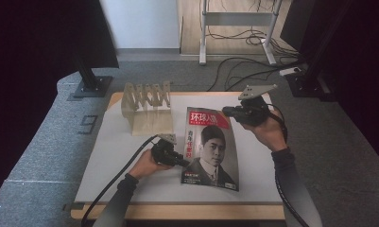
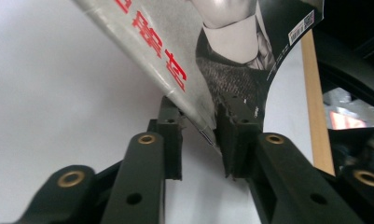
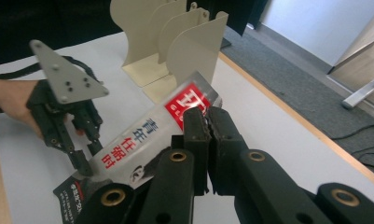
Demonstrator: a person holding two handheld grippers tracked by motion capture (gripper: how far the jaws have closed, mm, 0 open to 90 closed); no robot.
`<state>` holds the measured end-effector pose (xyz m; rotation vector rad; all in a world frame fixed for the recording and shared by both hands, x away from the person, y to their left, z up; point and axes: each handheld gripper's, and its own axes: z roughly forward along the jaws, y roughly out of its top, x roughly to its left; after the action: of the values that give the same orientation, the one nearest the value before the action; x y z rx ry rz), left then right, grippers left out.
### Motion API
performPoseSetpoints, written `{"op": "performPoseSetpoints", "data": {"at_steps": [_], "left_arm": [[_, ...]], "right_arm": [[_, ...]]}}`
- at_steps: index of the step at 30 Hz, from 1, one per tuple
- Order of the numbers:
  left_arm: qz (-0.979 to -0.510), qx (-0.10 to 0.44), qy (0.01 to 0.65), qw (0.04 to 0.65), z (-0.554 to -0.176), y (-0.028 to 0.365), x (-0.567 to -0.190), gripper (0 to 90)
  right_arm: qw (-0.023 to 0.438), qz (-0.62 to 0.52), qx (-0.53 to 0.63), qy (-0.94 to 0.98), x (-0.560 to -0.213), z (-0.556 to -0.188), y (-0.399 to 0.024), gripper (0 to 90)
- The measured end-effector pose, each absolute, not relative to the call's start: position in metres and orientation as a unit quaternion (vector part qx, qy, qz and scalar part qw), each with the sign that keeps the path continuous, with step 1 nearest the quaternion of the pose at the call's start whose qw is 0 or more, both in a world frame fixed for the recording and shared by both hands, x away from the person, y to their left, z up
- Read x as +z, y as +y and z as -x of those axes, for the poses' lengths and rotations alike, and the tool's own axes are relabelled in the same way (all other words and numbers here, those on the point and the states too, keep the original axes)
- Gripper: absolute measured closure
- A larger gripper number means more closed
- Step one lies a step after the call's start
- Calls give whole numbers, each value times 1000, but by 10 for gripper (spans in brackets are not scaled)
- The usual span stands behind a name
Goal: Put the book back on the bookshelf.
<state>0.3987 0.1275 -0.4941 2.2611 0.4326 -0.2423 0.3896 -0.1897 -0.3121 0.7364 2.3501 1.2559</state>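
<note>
Right gripper (image 3: 207,122) is clamped tight on the top edge of the magazine (image 1: 211,149), jaws pressed together on the cover right by the red title block. Left gripper (image 2: 199,130) sits at the magazine's spine edge down low, jaws either side of it with a bit of daylight on one side, so I can't tell for sure if the pads are actually biting. The magazine itself is lifted off the white table (image 1: 125,161), tilted between the two grippers, roughly mid-table.

Only container-ish thing is the cream file rack (image 1: 147,109) at the back left. Its slots look bare, nothing standing in them.

View differences: the high view gives the whole cover with the portrait, and both hands, left hand (image 1: 147,166) low and right hand (image 1: 268,132) further back. The left gripper view catches the barcode corner and the wooden table edge (image 2: 315,102) just past it. The right gripper view looks across at the left gripper with its grey plate (image 3: 65,74) and the rack close behind the magazine.

Room-wise, the rack is near the magazine's top left corner, and there's open white surface left of the left hand and along the front edge.
</note>
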Motion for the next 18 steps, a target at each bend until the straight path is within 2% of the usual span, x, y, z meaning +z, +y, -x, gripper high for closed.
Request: {"op": "performPoseSetpoints", "data": {"at_steps": [12, 18], "left_arm": [[-875, 44, 178, 449, -392, 141, -466, 865], [-880, 69, 158, 443, -383, 141, -469, 874]], "right_arm": [[224, -262, 462, 817, -287, -380, -205, 858], [232, -264, 462, 814, -284, -376, -211, 859]]}}
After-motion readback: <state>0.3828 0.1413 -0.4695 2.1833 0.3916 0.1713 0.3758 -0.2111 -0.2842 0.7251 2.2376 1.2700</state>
